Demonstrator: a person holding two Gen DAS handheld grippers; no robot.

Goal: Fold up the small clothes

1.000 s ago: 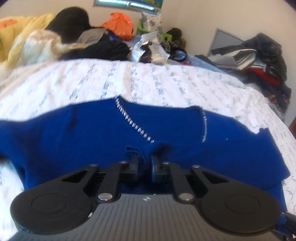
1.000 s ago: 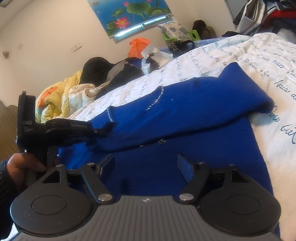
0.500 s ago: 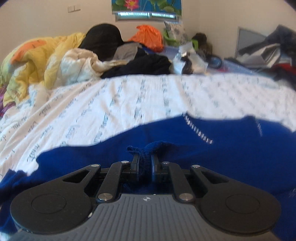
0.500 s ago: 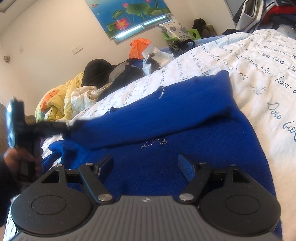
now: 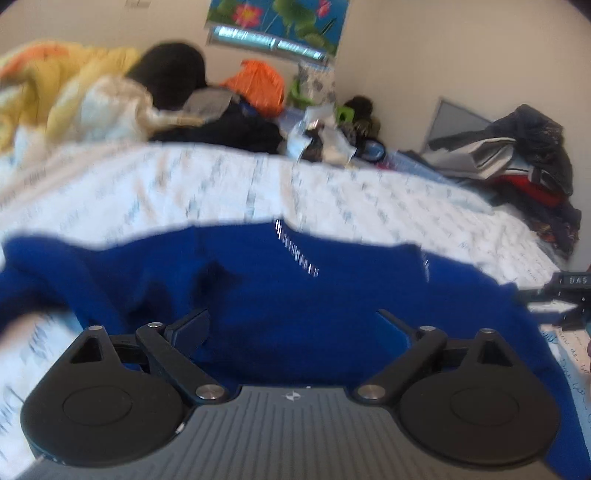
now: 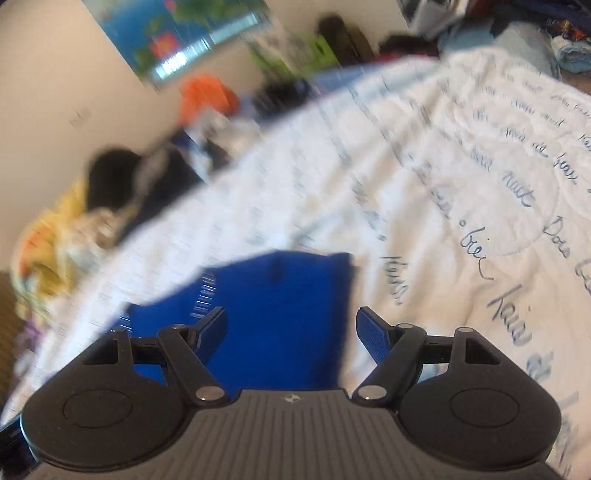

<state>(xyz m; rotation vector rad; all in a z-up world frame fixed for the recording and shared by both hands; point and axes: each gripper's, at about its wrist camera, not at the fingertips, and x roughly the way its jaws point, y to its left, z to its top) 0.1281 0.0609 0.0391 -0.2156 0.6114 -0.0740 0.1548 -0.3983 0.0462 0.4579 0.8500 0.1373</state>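
We see open bed (image 5: 229,184) beyond the sweater (image 5: 314,295); a clothes heap (image 5: 221,114) blocks its far edge.

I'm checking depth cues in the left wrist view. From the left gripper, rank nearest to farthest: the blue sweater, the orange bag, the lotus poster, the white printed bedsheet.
1. Blue sweater, right under the open jaws of the left gripper.
2. White printed bedsheet, beyond the sweater.
3. Orange bag, in the clutter past the sheet.
4. Lotus poster, on the back wall.
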